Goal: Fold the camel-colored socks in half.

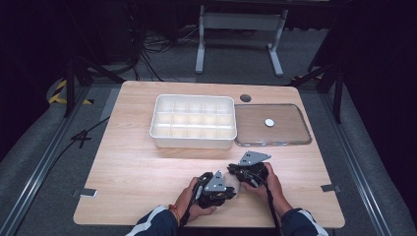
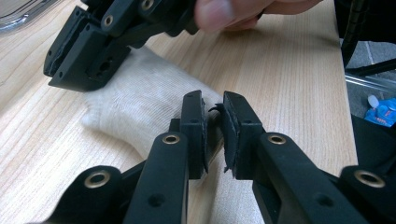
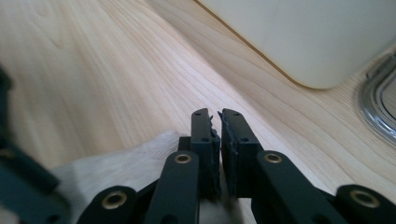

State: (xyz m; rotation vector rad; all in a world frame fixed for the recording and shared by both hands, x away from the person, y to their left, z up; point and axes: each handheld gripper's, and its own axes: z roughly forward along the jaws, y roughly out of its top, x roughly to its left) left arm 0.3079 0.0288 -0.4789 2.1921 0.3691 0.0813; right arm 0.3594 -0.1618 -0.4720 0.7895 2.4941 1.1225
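On the desk, a pale sock is pinched by the closed left hand-held gripper and by the nearly closed right hand-held gripper.

High view overhead facing forward, gripper views close, sharing table

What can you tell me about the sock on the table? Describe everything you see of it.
The sock is off-white, of finely ribbed knit, soft and a little fuzzy. It lies flat on the wooden table near the person's edge. The left gripper is shut on one end of it. The right gripper presses closed over it too, cloth spreading beneath its jaws.
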